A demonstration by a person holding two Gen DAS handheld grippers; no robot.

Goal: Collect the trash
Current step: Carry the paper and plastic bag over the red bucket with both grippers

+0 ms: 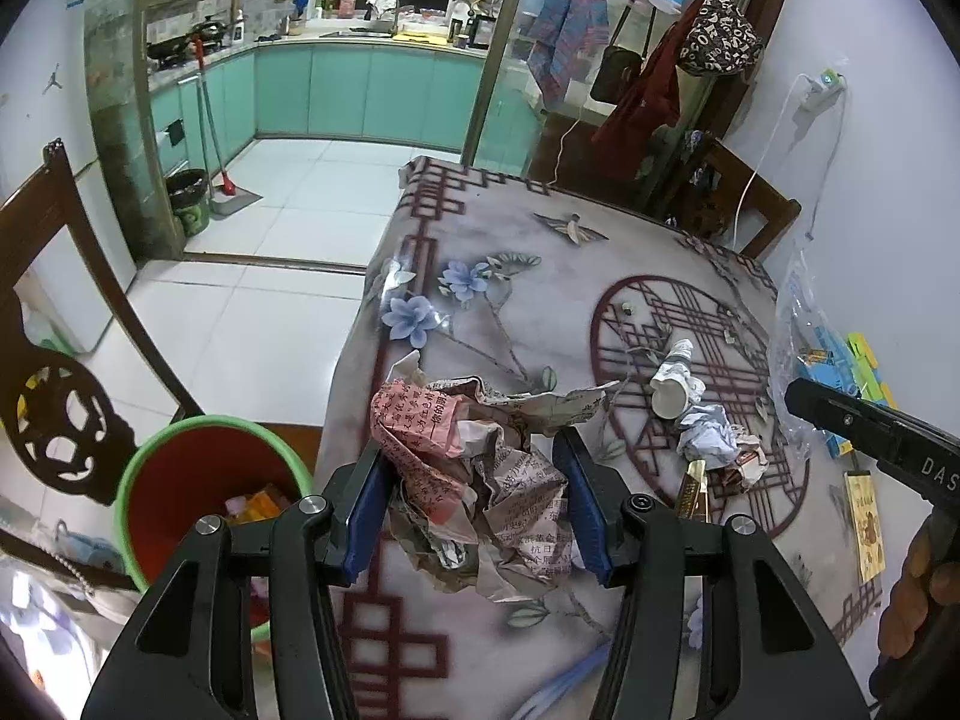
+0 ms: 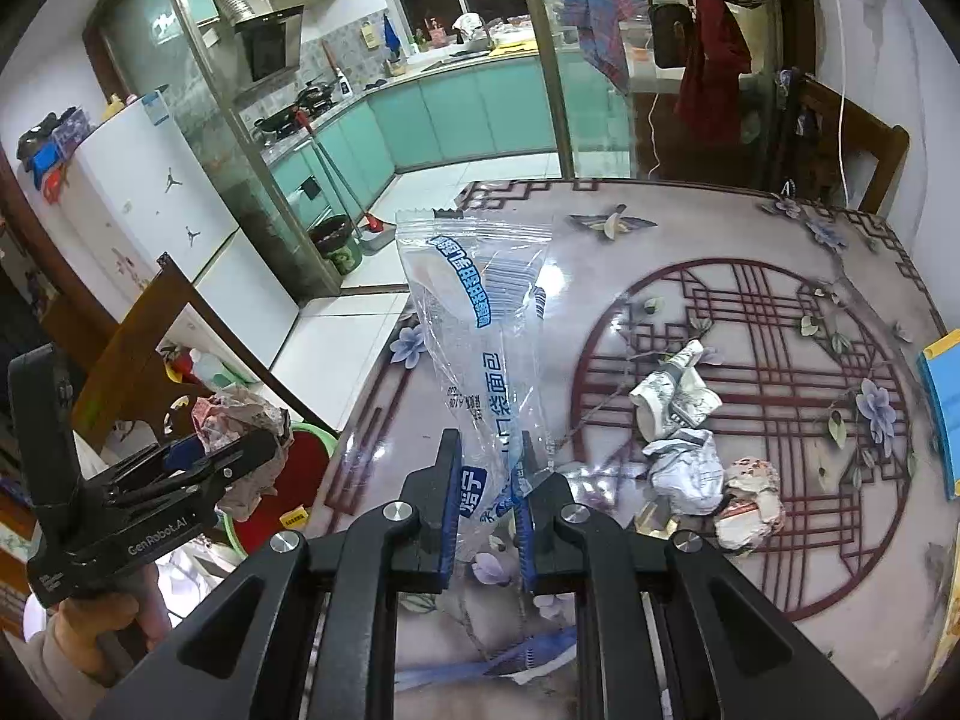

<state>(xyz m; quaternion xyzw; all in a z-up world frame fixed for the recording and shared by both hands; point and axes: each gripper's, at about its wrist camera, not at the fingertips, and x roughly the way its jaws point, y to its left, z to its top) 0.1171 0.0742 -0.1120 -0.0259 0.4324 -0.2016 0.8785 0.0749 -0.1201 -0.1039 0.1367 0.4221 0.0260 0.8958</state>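
My left gripper (image 1: 474, 480) is shut on a big wad of crumpled printed paper (image 1: 480, 480), pink and grey, held above the table's left edge. The same wad (image 2: 240, 414) shows in the right wrist view, clamped in the left gripper (image 2: 240, 450) over the bin. My right gripper (image 2: 489, 480) is shut on a clear plastic bag with blue lettering (image 2: 474, 324) that stands up from its jaws. A red bin with a green rim (image 1: 198, 480) sits on the floor left of the table. On the table lie a crushed paper cup (image 1: 672, 384), crumpled white paper (image 1: 708, 435) and a wrapper (image 2: 750, 498).
A dark wooden chair (image 1: 54, 360) stands left of the bin. The patterned tablecloth (image 1: 540, 276) covers the table, with blue and yellow packets (image 1: 852, 366) at its right edge. A white fridge (image 2: 138, 192) and a teal kitchen lie beyond. A hand (image 2: 90, 618) holds the left gripper's handle.
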